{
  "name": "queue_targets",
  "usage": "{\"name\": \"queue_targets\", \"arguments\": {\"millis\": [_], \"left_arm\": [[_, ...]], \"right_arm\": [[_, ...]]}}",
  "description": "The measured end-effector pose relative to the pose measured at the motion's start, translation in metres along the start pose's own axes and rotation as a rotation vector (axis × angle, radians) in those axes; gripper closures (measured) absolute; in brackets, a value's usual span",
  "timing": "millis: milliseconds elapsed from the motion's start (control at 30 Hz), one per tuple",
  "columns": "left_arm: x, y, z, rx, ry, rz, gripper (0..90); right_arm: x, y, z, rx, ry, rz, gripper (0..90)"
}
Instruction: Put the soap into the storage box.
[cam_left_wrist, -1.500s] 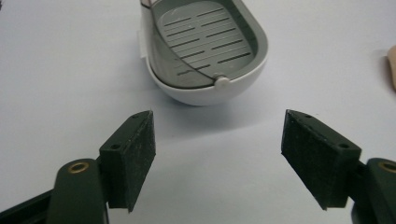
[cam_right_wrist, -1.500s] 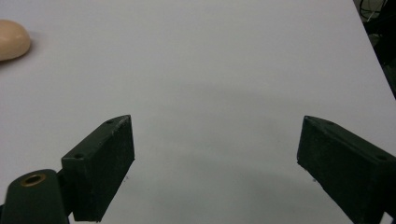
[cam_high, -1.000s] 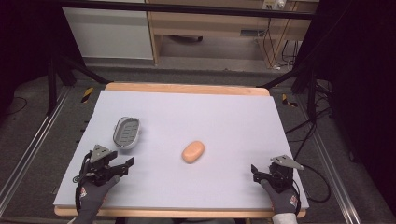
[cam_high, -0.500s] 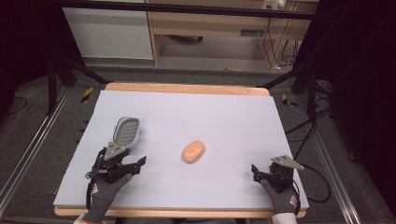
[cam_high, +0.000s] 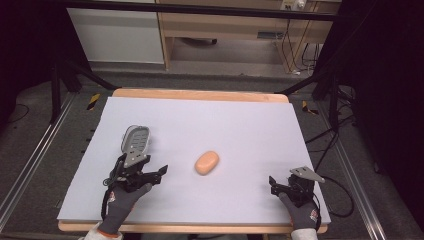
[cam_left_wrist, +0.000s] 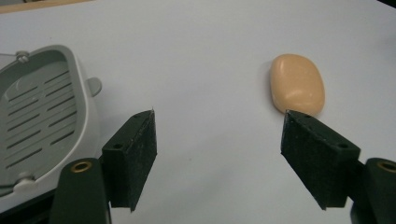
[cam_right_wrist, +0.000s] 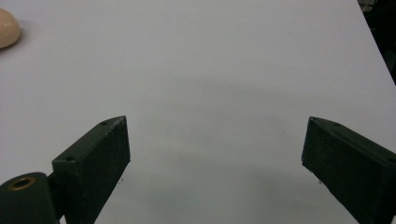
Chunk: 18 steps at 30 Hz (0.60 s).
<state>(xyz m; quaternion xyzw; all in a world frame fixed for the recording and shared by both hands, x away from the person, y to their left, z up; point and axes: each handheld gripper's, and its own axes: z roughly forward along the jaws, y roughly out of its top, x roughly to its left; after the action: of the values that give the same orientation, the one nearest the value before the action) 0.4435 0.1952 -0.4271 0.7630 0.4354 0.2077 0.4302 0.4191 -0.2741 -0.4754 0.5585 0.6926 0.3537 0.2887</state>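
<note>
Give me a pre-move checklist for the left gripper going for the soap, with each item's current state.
1. Left gripper open: ok, jaws stand wide apart with nothing between them.
2. Soap free to grasp: ok, it lies alone on the white table, touching nothing.
3. Left gripper lined up on the soap: not ok, in the left gripper view the soap sits ahead near the right-hand jaw, not centred in the gap.
4. Soap dish ready to receive: ok, it lies open side up and empty, just beyond the left hand.
5. Right gripper out of the way: ok, open and low at the table's near right, well apart from the soap.
</note>
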Motion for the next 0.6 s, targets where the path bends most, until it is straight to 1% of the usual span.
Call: {"name": "queue_targets", "arguments": {"millis": [100,233,300,333,467,600], "left_arm": [[-0.005,0.007,0.004,-0.003,-0.009,0.006,26.0],[-0.012,0.016,0.009,-0.008,-0.017,0.022,25.9],[-0.014,0.019,0.011,-0.002,-0.017,0.035,26.0],[-0.016,0.02,0.012,-0.007,-0.016,0.034,26.0],[-0.021,0.027,0.015,0.001,-0.024,0.058,25.9],[-0.024,0.031,0.019,0.005,-0.027,0.065,25.9]], "right_arm": [[0.0,0.0,0.0,0.003,-0.002,0.002,7.7],[0.0,0.0,0.0,0.0,-0.002,0.004,7.8],[0.0,0.0,-0.001,0.0,-0.003,0.005,7.8],[0.0,0.0,-0.001,0.0,-0.003,0.005,7.8],[0.0,0.0,-0.001,0.001,0.0,0.005,7.9],[0.0,0.0,0.0,0.001,0.001,0.001,7.9]]}}
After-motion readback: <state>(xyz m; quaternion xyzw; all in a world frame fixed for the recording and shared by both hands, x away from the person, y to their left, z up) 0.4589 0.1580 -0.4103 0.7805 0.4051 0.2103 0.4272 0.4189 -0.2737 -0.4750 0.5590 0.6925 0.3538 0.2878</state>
